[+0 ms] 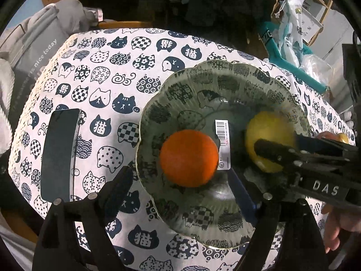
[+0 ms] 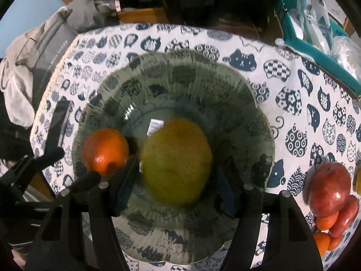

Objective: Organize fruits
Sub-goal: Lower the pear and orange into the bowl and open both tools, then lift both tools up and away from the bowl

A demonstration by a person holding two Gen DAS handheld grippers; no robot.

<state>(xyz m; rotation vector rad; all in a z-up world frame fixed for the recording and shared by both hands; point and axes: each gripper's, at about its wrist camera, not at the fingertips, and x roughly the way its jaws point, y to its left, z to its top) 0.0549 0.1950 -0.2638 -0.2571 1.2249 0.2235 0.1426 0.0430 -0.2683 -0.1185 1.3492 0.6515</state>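
Observation:
A scalloped glass plate (image 1: 203,72) (image 2: 180,63) with a barcode sticker lies on the cat-print tablecloth. On it rests an orange (image 1: 189,158) (image 2: 105,152), and to its right a larger yellow-green fruit (image 1: 259,126) (image 2: 178,160). My left gripper (image 1: 180,174) is open, with the orange lying between its fingers and a gap showing on the left side. My right gripper (image 2: 177,164) straddles the yellow-green fruit, with a thin gap at each pad, so it is open. In the left wrist view the right gripper (image 1: 277,151) reaches in from the right over that fruit.
A black phone (image 1: 59,153) (image 2: 62,122) lies left of the plate. Red apples (image 2: 327,189) and small oranges (image 2: 325,223) are piled at the right table edge. Grey clothing (image 1: 45,33) sits at the far left, a teal box with plastic bags (image 1: 293,52) at the far right.

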